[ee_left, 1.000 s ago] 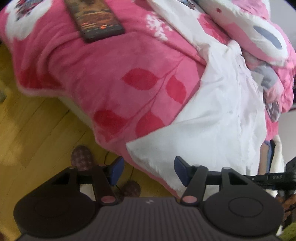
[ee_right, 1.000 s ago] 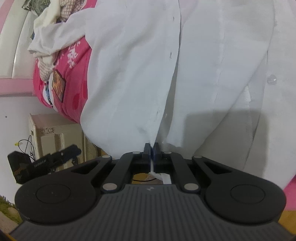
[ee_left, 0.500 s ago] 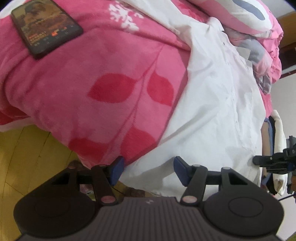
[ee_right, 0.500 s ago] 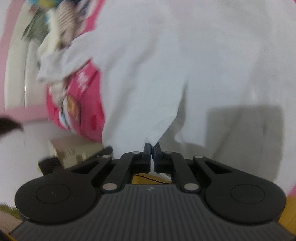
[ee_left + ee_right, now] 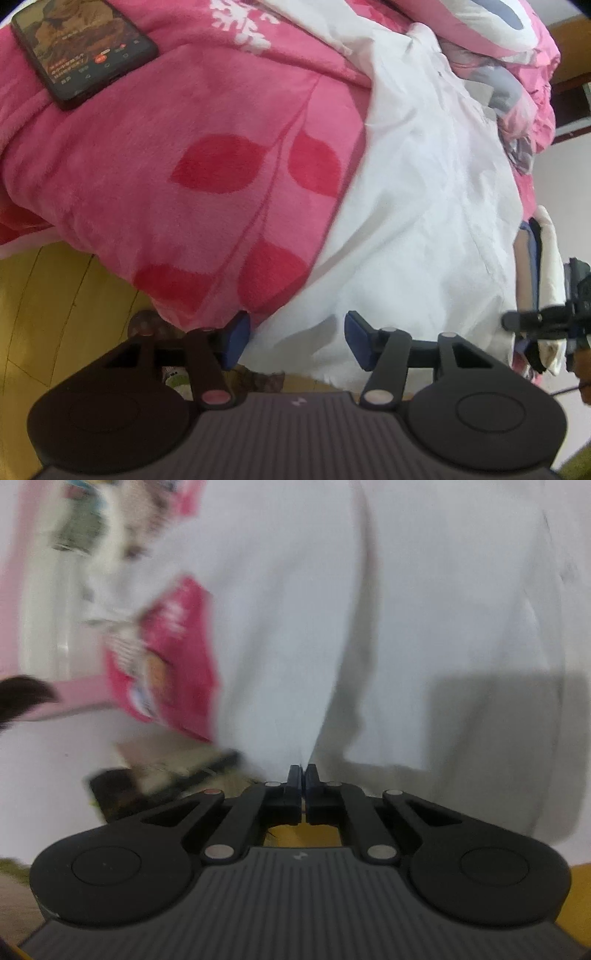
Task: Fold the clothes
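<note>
A white shirt lies spread over a pink leaf-print blanket on a bed, its lower hem hanging over the bed's edge. My left gripper is open, its blue pads on either side of the shirt's lower hem corner, close to the cloth. My right gripper is shut on the white shirt's hem, which fills most of the blurred right wrist view. The right gripper also shows at the far right of the left wrist view.
A black phone with a lit screen lies on the blanket at the upper left. Yellow wood floor lies below the bed's edge, with slippers on it. More pink and white bedding is piled at the back right.
My left gripper has moved forward and up from the floor side toward the shirt's hem corner, still open. The right gripper stays shut on the hem and is moving, blurring its view.
</note>
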The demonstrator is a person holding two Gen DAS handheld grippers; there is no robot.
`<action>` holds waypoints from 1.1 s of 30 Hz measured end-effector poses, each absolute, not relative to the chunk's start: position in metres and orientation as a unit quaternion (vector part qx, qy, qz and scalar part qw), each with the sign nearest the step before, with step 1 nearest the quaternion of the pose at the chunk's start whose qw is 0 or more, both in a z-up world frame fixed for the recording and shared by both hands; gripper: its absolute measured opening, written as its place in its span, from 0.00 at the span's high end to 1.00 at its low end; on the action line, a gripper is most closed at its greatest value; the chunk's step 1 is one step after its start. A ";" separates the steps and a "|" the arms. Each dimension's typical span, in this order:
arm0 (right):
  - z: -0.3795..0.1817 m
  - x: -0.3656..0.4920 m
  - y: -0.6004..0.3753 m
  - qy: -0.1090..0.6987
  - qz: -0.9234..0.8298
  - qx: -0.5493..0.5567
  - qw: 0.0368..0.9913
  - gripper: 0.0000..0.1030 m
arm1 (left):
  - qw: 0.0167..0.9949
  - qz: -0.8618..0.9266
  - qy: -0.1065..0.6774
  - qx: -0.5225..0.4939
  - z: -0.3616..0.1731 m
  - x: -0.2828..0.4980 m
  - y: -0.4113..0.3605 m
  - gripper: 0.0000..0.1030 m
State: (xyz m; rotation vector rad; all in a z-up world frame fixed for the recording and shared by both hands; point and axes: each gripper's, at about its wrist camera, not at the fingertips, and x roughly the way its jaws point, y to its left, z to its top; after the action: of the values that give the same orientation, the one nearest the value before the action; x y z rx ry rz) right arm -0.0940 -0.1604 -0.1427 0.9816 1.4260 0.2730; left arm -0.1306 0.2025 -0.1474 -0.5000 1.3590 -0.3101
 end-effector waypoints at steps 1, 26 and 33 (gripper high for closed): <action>-0.141 -0.094 -0.162 0.630 0.114 0.417 0.645 1.00 | 0.738 -0.141 0.619 -0.231 -0.148 -0.130 0.203 0.45; -0.151 -0.090 -0.193 0.682 0.070 0.328 0.650 1.00 | 0.721 -0.154 0.638 -0.221 -0.163 -0.132 0.196 0.58; -0.149 -0.089 -0.193 0.683 0.074 0.324 0.650 1.00 | 0.755 -0.137 0.627 -0.134 -0.132 -0.137 0.186 0.55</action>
State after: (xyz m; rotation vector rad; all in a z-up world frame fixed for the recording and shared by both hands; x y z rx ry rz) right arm -0.0886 -0.1932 -0.1491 0.7355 1.5513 0.1692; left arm -0.1373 0.1858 -0.1323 -0.2926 1.3676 -0.2987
